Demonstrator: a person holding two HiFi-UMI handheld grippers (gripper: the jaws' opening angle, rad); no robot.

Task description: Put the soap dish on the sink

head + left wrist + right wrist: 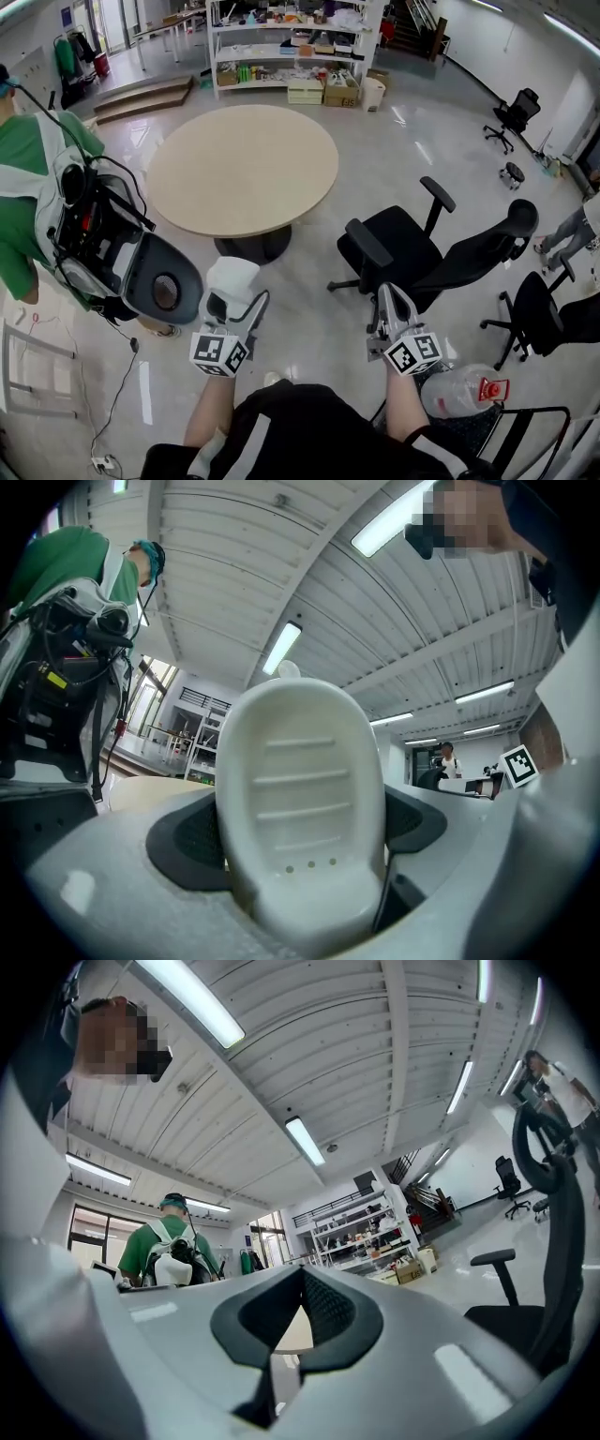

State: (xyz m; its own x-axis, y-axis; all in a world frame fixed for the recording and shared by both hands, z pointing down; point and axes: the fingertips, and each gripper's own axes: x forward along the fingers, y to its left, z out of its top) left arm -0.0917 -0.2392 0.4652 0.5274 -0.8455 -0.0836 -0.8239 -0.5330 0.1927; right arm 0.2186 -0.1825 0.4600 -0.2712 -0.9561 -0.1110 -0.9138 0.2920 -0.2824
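Observation:
A white oval soap dish with ribs and small drain holes stands upright between the jaws of my left gripper, which is shut on it. In the left gripper view the soap dish fills the centre, clamped at its lower end by the dark pads. My right gripper is held level beside it to the right, shut, with nothing in it; its dark pads meet at the tips. Both grippers hang above the floor. No sink is in view.
A round beige table stands straight ahead. A black office chair is to the right, more chairs beyond it. A person in green carrying equipment stands at the left. Shelves line the back. A water bottle sits lower right.

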